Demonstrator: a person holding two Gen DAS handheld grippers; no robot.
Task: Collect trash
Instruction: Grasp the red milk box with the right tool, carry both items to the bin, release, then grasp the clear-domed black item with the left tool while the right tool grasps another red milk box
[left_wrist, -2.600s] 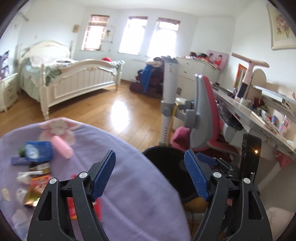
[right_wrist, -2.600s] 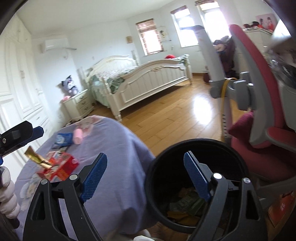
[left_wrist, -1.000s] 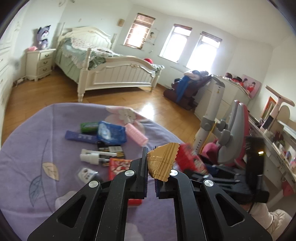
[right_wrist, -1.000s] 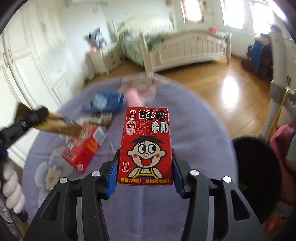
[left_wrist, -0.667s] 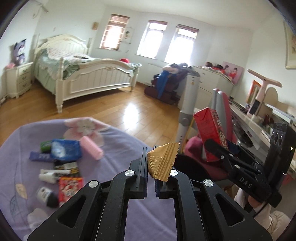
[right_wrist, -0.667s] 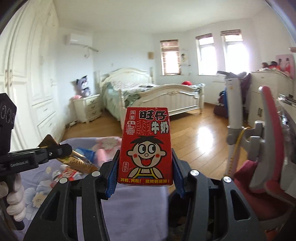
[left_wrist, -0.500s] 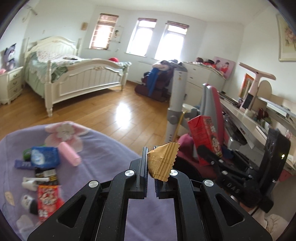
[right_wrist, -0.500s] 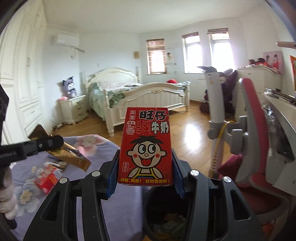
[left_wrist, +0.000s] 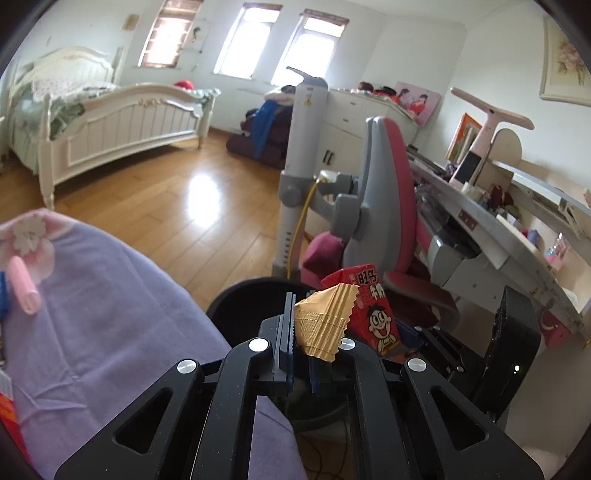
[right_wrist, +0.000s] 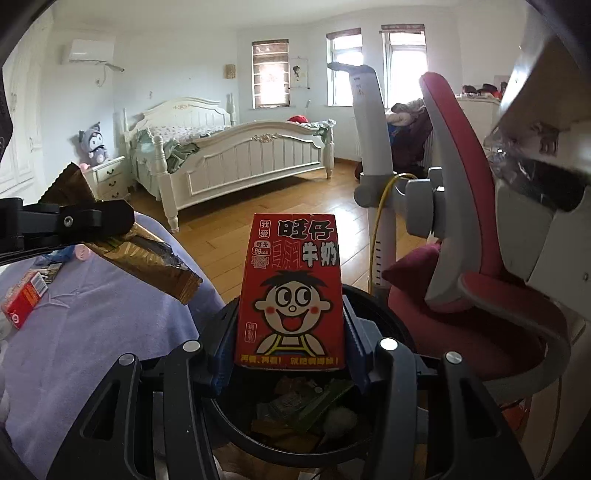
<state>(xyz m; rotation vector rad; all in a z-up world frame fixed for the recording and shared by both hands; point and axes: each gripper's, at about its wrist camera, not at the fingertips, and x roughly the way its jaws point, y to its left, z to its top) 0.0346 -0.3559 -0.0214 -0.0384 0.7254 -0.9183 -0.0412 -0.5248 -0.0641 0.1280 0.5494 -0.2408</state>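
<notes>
Red milk carton (right_wrist: 291, 291) and gold wrapper (left_wrist: 323, 325) poised over the black trash bin (right_wrist: 373, 306).
Right hand-held gripper (right_wrist: 290, 341) clamps the carton upright above the bin; left hand-held gripper (left_wrist: 301, 341) pinches the wrapper just left of it, beside the purple-covered desk (left_wrist: 110, 317).

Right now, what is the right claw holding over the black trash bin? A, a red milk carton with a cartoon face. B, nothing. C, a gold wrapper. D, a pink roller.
A: the right claw is shut on the red milk carton, with the black trash bin just below it; the gold wrapper is in the left claw.
</notes>
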